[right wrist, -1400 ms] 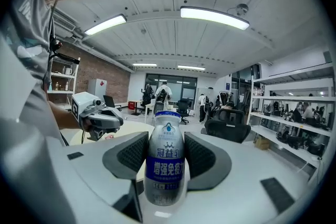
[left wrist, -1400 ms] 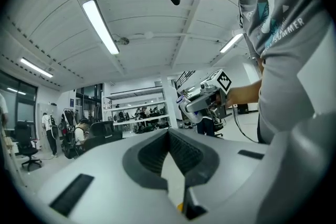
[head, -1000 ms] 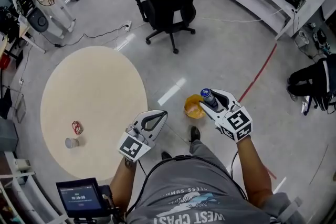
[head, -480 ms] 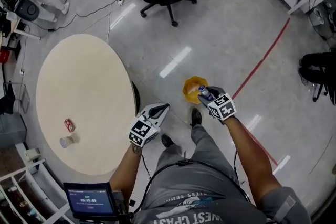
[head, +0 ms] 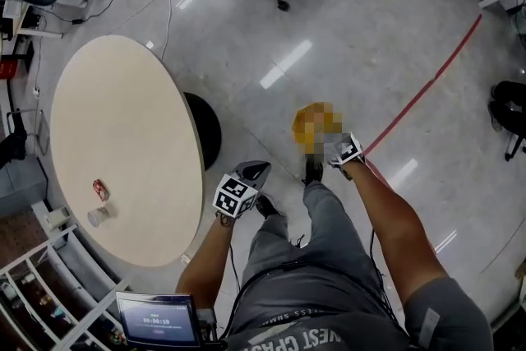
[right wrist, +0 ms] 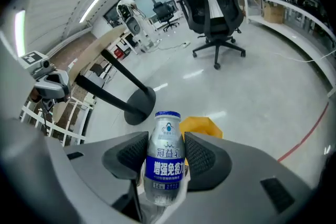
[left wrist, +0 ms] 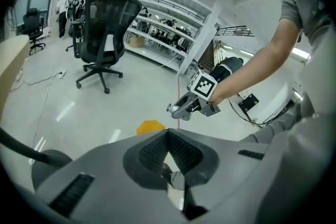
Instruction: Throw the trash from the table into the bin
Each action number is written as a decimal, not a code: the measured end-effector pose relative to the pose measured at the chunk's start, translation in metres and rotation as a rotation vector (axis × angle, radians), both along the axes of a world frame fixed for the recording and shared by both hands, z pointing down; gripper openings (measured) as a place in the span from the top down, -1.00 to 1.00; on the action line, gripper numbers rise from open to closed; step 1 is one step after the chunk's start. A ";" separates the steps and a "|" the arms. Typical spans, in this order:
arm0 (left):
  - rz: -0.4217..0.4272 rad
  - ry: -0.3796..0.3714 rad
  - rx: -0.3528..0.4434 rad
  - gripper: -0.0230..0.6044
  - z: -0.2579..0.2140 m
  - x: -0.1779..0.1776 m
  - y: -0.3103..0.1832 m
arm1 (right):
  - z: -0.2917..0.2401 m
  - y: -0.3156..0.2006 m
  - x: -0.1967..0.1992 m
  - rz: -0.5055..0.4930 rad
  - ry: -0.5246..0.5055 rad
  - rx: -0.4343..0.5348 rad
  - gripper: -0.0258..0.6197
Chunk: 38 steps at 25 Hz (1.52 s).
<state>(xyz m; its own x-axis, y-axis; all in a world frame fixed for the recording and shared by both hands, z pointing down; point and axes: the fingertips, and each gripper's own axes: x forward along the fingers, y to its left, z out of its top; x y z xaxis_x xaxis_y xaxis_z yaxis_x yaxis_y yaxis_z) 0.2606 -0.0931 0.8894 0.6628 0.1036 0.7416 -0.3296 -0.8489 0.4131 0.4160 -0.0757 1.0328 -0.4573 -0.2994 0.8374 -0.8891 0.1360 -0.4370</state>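
The bottle [right wrist: 165,160] hides part of the bin [right wrist: 206,126].

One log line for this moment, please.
right gripper: shut on bottle, near bin | left gripper: shut, empty | table: can, cup

Overall light: bright, even and white, an indoor room with no dark corners.
Source: long ceiling lights [right wrist: 92,8] and small round ones overhead.
Glare: pale streaks of reflected light lay on the glossy floor [head: 283,66].
Shadows: soft and faint, weakest beneath the chair [right wrist: 215,2].
Distortion: both gripper views bulged strongly; the shelves [left wrist: 168,29] curved, and the picture corners went black.
Focus: the bottle [right wrist: 165,160] was sharp, its label print clear; the near foreground of the left gripper view looked soft.
Head view: crisp, though a mosaic patch covered a small area near the middle.
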 end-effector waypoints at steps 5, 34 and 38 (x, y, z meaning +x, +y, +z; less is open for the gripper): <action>-0.035 -0.063 -0.050 0.79 0.038 -0.012 -0.003 | 0.057 -0.007 0.009 -0.043 0.007 -0.103 0.24; -0.099 0.131 0.120 0.79 -0.112 -0.027 -0.018 | -0.009 0.097 0.022 0.131 0.039 -0.169 0.24; -0.128 0.173 0.171 0.79 -0.153 -0.058 -0.004 | -0.065 0.087 0.017 0.314 -0.056 -0.067 0.24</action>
<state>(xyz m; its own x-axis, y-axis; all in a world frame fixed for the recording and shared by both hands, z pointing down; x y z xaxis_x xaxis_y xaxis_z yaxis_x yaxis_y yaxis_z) 0.2030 -0.0971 0.7361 0.7806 -0.1060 0.6160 -0.3759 -0.8670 0.3271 0.4325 0.0114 0.9676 -0.3975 -0.3781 0.8361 -0.8571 -0.1723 -0.4855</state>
